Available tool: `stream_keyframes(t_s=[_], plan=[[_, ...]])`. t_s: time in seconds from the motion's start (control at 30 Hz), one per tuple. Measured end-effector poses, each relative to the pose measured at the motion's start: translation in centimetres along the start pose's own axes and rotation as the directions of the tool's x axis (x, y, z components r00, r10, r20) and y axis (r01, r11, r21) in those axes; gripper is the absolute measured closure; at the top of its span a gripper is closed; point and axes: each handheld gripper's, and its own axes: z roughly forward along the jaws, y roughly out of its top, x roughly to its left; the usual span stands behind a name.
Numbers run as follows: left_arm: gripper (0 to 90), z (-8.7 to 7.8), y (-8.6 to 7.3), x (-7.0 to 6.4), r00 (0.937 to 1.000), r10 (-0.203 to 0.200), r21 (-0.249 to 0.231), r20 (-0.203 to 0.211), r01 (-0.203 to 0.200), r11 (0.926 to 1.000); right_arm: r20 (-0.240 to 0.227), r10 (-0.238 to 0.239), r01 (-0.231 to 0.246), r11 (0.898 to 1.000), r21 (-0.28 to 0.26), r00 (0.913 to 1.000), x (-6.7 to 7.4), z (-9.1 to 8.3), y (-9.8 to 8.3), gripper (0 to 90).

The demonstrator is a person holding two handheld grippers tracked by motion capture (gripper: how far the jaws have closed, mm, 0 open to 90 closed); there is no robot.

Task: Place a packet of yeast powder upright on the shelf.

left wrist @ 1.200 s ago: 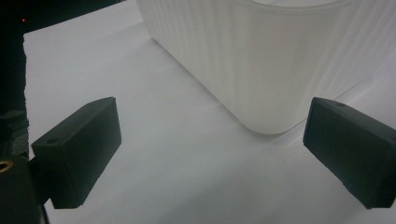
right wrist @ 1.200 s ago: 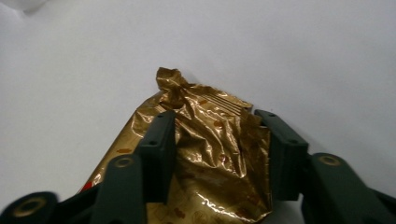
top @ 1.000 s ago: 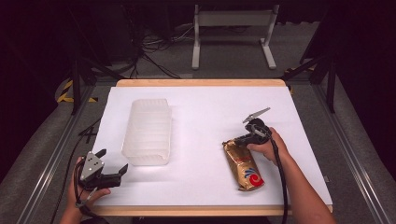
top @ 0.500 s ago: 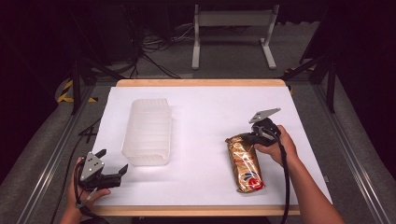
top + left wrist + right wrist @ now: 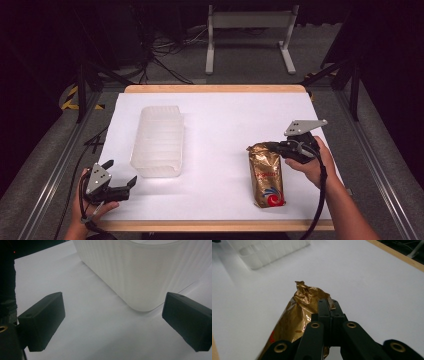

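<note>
A: Well, what does the ribbed, translucent plastic tub (image 5: 157, 141) hold?

B: Nothing visible inside; it sits at nine o'clock on the white table (image 5: 220, 120).

A: And the crinkled gold foil bag (image 5: 266, 175)?

B: At four o'clock, its top pinched by the right gripper (image 5: 272, 147). The left gripper (image 5: 120, 175), at seven o'clock, is spread.

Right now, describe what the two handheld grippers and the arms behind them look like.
Left gripper and right gripper: both black, each topped by a grey three-cornered plate with small dots and trailing a black cable. The right gripper's linkage shows brass-coloured rivets. Jaws are blocky, matte black. Forearms are bare; no sleeves in view.
</note>
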Motion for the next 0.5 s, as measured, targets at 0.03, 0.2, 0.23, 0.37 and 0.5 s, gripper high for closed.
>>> stream_keyframes(t_s=[0.03, 0.2, 0.23, 0.37, 0.5], plan=[[5.5, 0.0, 0.0, 0.0, 1.0, 0.0, 0.0, 0.0, 0.0, 1.0, -0.001, -0.004, 0.004, 1.0, -0.011, 1.0, 0.2, -0.3, 0.1, 89.7], [5.5, -0.1, -0.1, 0.0, 1.0, -0.006, -0.004, 0.0, 0.006, 1.0, -0.001, -0.022, 0.022, 0.999, -0.044, 0.9998, 1.0, -1.4, 0.7, 89.7], [5.5, -0.1, -0.1, 0.0, 1.0, -0.005, -0.003, 0.001, 0.005, 1.0, -0.002, -0.028, 0.028, 0.998, -0.05, 0.9996, 1.2, -1.6, 0.9, 89.8], [5.5, -0.1, -0.1, 0.0, 1.0, -0.003, -0.003, 0.002, 0.003, 1.0, -0.004, -0.046, 0.046, 0.996, -0.074, 0.9989, 1.9, -2.2, 1.7, 89.8], [5.4, -0.1, -0.1, 0.1, 1.0, -0.002, -0.002, 0.002, 0.002, 1.0, -0.012, -0.062, 0.061, 0.994, -0.088, 0.998, 2.4, -2.3, 2.4, 89.8]])
